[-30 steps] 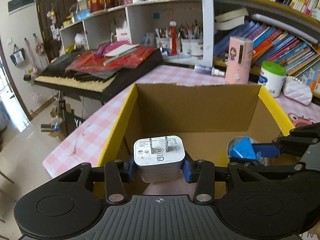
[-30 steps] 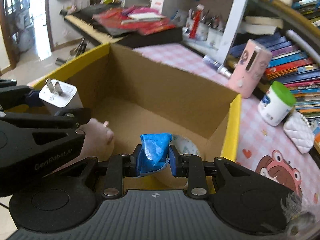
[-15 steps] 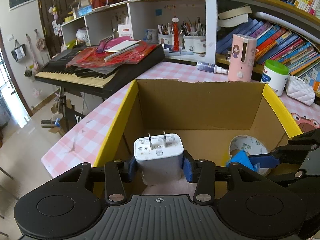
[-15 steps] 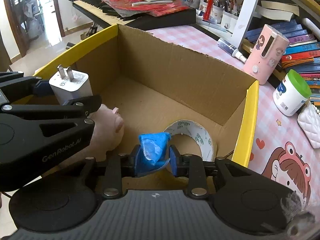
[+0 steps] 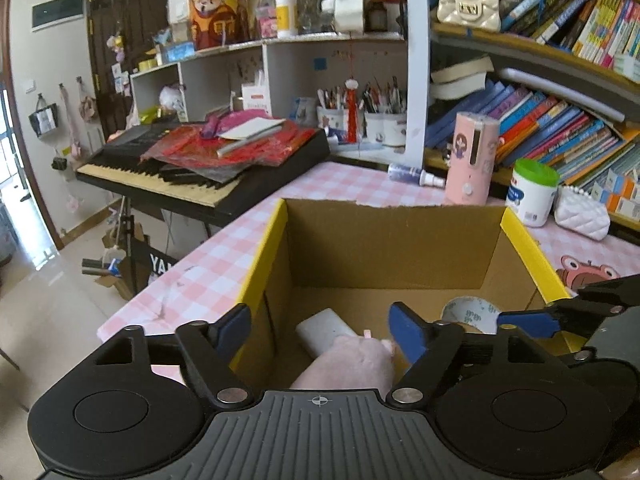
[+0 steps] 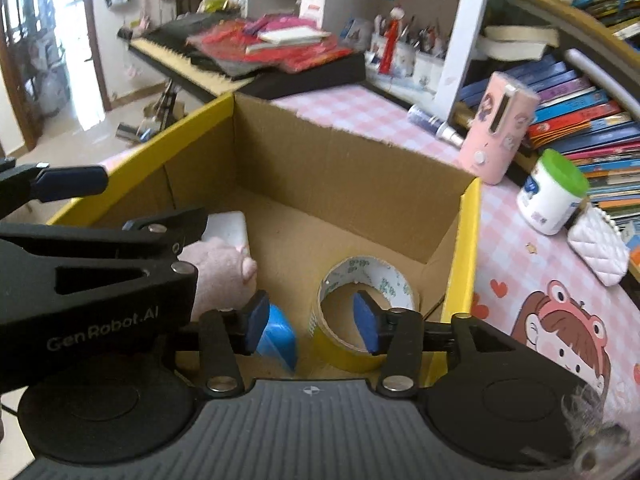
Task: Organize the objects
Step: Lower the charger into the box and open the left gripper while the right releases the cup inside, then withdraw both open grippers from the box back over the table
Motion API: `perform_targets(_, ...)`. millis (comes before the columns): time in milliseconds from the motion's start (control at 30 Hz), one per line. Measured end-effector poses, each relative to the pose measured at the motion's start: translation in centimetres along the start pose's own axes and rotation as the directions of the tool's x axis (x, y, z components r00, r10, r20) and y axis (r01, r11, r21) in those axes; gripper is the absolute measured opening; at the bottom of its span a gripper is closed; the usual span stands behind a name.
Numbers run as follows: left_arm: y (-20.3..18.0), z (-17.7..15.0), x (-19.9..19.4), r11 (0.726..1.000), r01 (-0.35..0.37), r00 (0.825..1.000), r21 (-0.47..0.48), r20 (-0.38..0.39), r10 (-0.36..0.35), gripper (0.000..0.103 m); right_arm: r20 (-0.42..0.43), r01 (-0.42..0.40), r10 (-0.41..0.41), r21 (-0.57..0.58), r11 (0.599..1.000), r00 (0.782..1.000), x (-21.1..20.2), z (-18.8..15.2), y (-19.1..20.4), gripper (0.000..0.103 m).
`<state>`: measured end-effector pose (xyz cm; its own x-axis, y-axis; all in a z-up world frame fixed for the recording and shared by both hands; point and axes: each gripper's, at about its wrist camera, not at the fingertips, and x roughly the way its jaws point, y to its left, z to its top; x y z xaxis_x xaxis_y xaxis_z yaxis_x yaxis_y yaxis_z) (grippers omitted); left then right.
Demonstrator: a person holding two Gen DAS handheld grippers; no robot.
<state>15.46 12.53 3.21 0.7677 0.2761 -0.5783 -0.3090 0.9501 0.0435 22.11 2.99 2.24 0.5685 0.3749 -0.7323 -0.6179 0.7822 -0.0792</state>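
Note:
A cardboard box point(image 5: 392, 240) with yellow-edged flaps point(image 6: 464, 248) stands on the pink checked table. The white charger point(image 5: 326, 330) lies on the box floor against a pink plush toy point(image 5: 352, 364); the same charger point(image 6: 226, 230) and plush toy point(image 6: 220, 276) show in the right wrist view. My left gripper point(image 5: 320, 330) hangs above them, jaws opening, nothing between them. My right gripper point(image 6: 312, 322) is opening too, with the blue wad point(image 6: 278, 338) lying loose by its left pad. A tape roll point(image 6: 366, 306) rests beside it.
A pink cylinder point(image 5: 472, 160), a green-lidded white jar point(image 5: 532, 192) and a white quilted pouch point(image 5: 582, 216) stand on the table behind the box. Bookshelves point(image 5: 560, 128) rise at the back right. A keyboard point(image 5: 200, 168) piled with red papers sits to the left.
Both grippers opened and rose a little. The charger dropped from the left jaws onto the box floor; the blue wad fell out of the right jaws beside the tape roll.

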Motion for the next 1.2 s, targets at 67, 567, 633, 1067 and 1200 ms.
perform_targets(67, 0.3, -0.1, -0.7, 1.0, -0.002, 1.0, -0.008, 0.014, 0.002, 0.084, 0.029, 0.01, -0.01, 0.01, 1.0, 1.0, -1.0, -0.3, 0.4, 0.048)
perform_targets(567, 3.2, -2.5, -5.5, 0.995, -0.079, 0.994, -0.065, 0.068, 0.084, 0.092, 0.178, 0.211, -0.218, 0.056, 0.976, 0.96, -6.6, -2.8, 4.9, 0.077)
perform_targets(633, 3.6, -3.1, -6.1, 0.993, -0.091, 0.993, -0.069, 0.068, 0.095, 0.094, 0.186, 0.251, -0.256, 0.054, 0.967, 0.948, -7.1, -3.3, 5.8, 0.082)
perform_targets(1067, 5.6, -7.2, -9.3, 0.994, -0.107, 0.994, -0.029, 0.035, 0.108, 0.095, 0.086, 0.34, -0.35, 0.113, 0.934, 0.933, -8.4, -7.5, 8.9, 0.09)
perform_targets(1200, 6.1, -8.4, -10.0, 0.994, -0.108, 0.994, -0.014, 0.014, 0.108, 0.095, 0.058, 0.376, -0.385, 0.125, 0.918, 0.921, -9.1, -9.2, 9.9, 0.092)
